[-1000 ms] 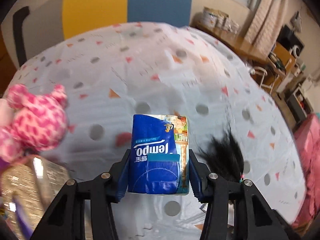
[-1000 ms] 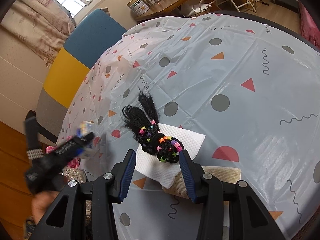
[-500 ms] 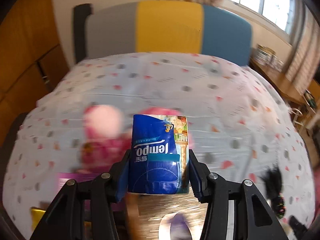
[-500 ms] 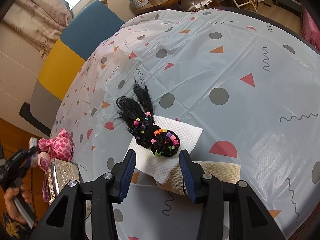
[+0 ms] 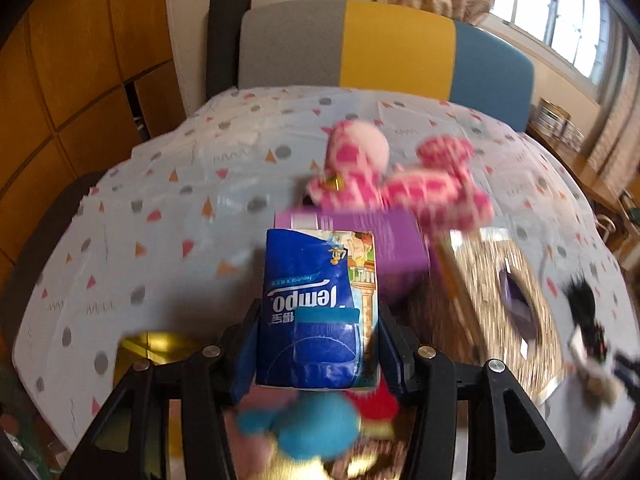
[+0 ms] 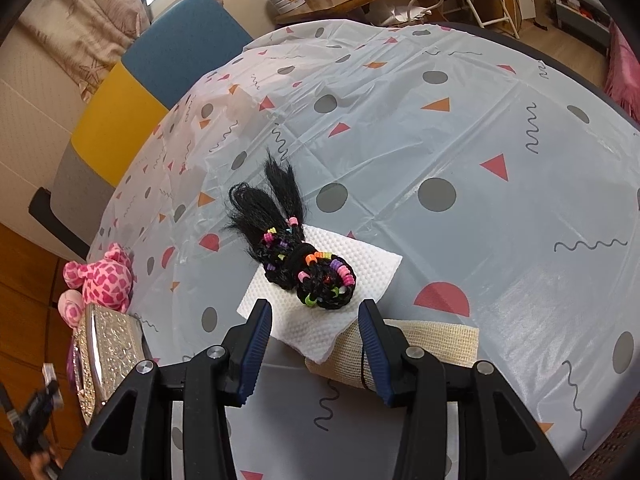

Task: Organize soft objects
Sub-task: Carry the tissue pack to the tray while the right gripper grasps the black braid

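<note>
The left tongs (image 5: 318,344) are clamping a blue tissue pack (image 5: 316,308) above the pink plush toy (image 5: 396,184). The right tongs (image 6: 315,342) are standing released, hovering over a beaded black hairpiece (image 6: 298,256) lying on a white napkin (image 6: 320,312) on the tabletop (image 6: 460,140).

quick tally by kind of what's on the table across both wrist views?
Plush toys: 2, pink spotted plush and blue plush
Tissue packs: 1, blue tissue pack, held in the left hand-held gripper
Hair pieces: 1, black beaded hairpiece
Paper towels: 1
Beige cloths: 1
Boxes: 2, glittery box, purple box
Total: 8
</note>
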`<state>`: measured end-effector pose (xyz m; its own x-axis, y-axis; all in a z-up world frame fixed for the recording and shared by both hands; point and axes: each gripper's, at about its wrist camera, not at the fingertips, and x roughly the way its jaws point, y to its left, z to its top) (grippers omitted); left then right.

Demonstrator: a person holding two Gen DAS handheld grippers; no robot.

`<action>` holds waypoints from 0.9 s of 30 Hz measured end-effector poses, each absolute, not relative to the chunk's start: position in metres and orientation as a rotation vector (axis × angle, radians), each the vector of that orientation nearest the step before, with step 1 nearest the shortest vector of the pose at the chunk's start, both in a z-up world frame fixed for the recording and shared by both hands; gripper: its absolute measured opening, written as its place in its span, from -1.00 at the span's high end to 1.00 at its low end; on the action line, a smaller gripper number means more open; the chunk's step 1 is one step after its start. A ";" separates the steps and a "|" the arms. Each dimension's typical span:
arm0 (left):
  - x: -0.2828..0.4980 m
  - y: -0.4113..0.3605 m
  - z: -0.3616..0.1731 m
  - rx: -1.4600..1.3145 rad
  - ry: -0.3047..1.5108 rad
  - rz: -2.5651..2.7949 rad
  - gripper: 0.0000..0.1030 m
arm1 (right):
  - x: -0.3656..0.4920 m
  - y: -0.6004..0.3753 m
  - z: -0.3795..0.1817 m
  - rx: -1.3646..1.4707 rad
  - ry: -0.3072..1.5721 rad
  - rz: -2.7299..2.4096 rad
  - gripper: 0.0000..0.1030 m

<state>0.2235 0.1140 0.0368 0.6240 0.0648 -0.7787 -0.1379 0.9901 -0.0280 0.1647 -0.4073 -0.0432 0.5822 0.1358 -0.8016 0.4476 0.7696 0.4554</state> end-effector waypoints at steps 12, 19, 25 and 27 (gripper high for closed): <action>0.106 0.114 0.000 -0.137 0.895 0.019 -0.01 | 0.208 -0.376 -0.027 0.321 1.012 -0.049 0.03; 0.082 0.135 -0.012 -0.206 0.923 0.065 -0.01 | 0.255 -0.374 -0.049 0.171 1.136 -0.022 -0.10; 0.078 0.153 -0.027 -0.229 0.959 0.122 -0.02 | 0.276 -0.375 -0.078 0.145 1.191 -0.062 0.24; 0.080 0.160 -0.036 -0.248 0.978 0.145 -0.02 | 0.276 -0.369 -0.078 0.098 1.185 -0.069 0.25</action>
